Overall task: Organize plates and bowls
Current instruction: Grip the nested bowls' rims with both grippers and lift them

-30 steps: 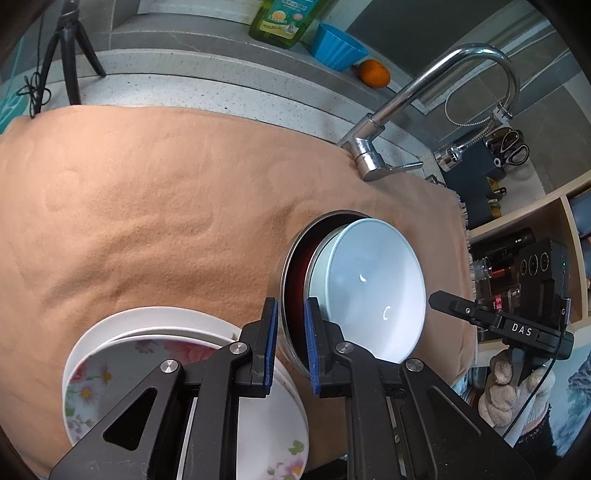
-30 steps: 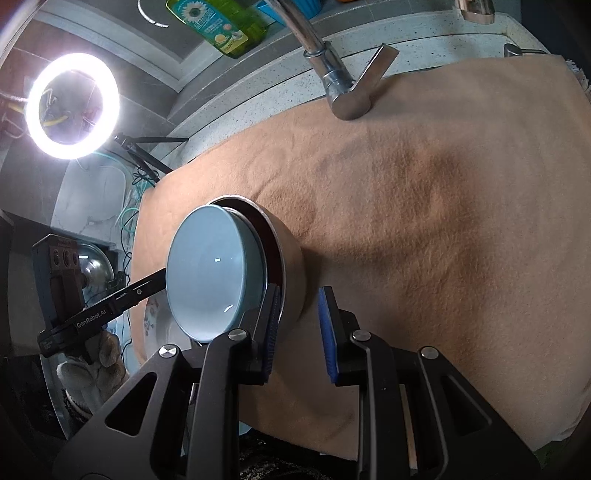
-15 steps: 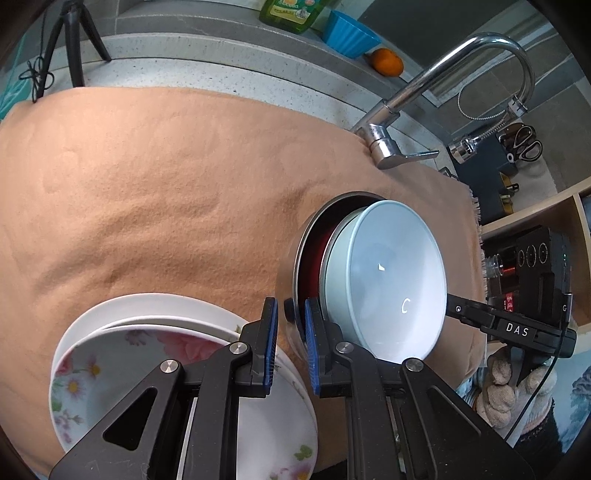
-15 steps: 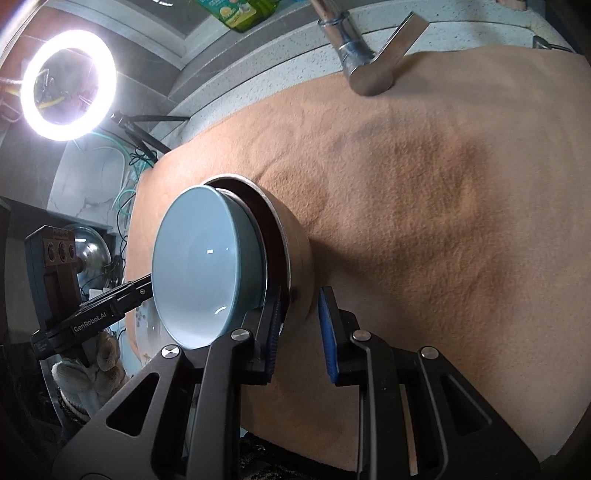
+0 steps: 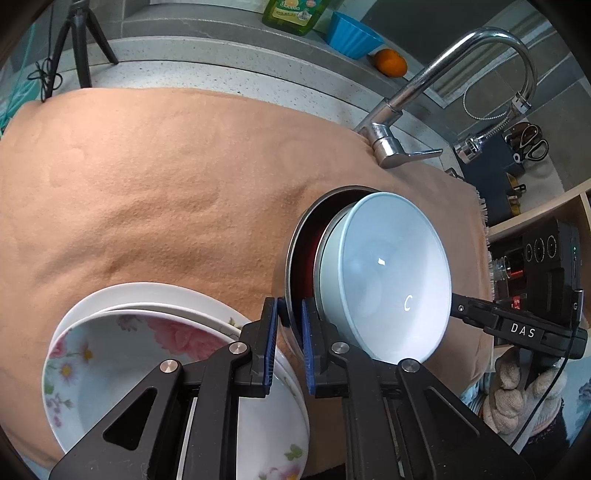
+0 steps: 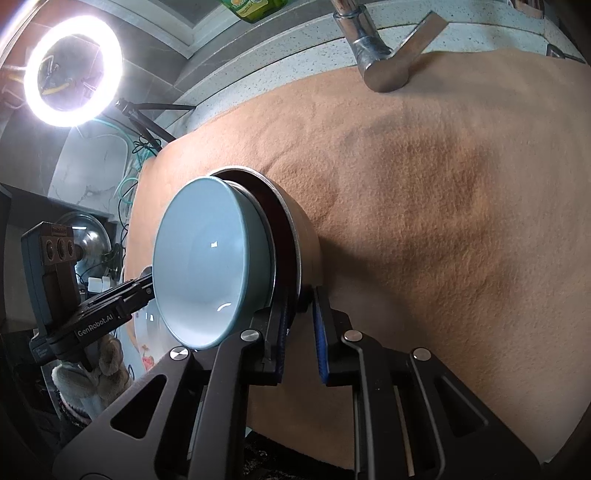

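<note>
A steel bowl (image 5: pixel 297 236) with a dark red inside hangs tilted over the tan cloth (image 5: pixel 166 177), with a pale blue bowl (image 5: pixel 388 280) nested in it. My left gripper (image 5: pixel 289 332) is closing on the steel rim nearest the plates, its pads on it. On the opposite side my right gripper (image 6: pixel 301 332) is closing on the steel bowl (image 6: pixel 308 236), whose wall sits between its pads. The blue bowl (image 6: pixel 207 266) faces away from that gripper. A stack of floral plates (image 5: pixel 129 362) lies under my left gripper.
A chrome faucet (image 5: pixel 406 144) rises at the cloth's far edge. On the ledge behind stand a soap bottle (image 5: pixel 291 14), a blue bowl (image 5: pixel 351 35) and an orange (image 5: pixel 391 62). A tripod (image 5: pixel 79 48) and a ring light (image 6: pixel 72 70) are at the left.
Both bowls have sunk a little toward the cloth and drifted to the right of the plates. The right pads have drawn slightly closer on the rim.
</note>
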A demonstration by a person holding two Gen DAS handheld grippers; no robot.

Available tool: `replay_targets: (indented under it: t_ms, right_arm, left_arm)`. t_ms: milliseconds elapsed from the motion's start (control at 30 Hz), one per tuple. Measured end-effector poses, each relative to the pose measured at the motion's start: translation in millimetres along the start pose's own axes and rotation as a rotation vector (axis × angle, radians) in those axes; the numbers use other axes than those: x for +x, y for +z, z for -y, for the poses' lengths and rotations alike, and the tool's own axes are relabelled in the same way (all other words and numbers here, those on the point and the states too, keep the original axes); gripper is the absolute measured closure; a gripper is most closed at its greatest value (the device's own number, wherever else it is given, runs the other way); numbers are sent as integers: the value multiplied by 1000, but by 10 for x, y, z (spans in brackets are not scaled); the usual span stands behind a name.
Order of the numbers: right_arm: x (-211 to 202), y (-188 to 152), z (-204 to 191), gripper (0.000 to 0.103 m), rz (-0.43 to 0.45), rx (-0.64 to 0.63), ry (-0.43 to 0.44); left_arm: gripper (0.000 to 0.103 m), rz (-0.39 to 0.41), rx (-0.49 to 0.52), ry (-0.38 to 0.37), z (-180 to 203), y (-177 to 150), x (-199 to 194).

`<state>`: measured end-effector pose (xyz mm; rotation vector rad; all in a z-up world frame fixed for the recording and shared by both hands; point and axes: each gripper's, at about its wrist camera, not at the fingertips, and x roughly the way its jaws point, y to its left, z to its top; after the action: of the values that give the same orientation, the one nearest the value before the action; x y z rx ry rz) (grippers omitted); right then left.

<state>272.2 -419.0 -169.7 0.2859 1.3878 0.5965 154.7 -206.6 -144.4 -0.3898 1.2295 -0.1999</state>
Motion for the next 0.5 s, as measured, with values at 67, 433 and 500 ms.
replay_targets:
  t_ms: [67, 433, 500]
  right_arm:
    - [-18, 3, -7, 89, 4, 3, -1]
    - [-257, -62, -224, 89, 47, 8, -11]
    - [-323, -89, -334, 89, 58, -5, -14]
  left_arm:
    - [93, 4, 3, -4, 8, -4, -19]
    - [93, 24, 57, -43, 16, 70, -310]
    - [93, 34, 64, -52, -13, 74, -410]
